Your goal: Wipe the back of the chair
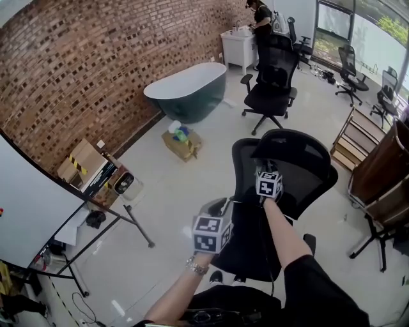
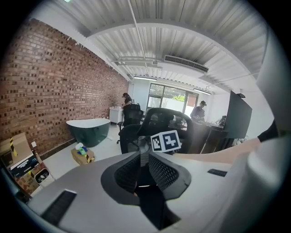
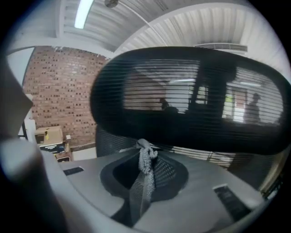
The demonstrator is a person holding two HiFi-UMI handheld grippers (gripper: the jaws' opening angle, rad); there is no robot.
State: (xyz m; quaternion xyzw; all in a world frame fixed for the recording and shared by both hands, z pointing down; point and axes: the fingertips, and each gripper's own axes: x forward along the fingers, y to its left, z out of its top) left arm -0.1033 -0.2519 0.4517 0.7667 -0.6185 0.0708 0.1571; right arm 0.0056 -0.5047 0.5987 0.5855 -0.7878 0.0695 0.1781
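Note:
A black mesh office chair [image 1: 291,182] stands right before me, its back toward me and its curved headrest [image 1: 295,148] on top. My right gripper [image 1: 266,168] is up against the chair's back just below the headrest, shut on a grey cloth [image 3: 144,169] that hangs from its jaws. In the right gripper view the headrest [image 3: 191,98] fills the frame close above the gripper [image 3: 145,152]. My left gripper [image 1: 220,206] hovers lower and to the left, beside the chair's back, with its jaws together and nothing clearly in them [image 2: 142,157]. The chair [image 2: 166,123] shows beyond it.
A dark green bathtub [image 1: 186,89] sits by the brick wall, with a cardboard box [image 1: 181,143] of bottles on the floor near it. A second black chair [image 1: 271,86] and a person [image 1: 261,18] are at the back. A whiteboard stand [image 1: 121,220] is left, wooden shelves [image 1: 358,137] right.

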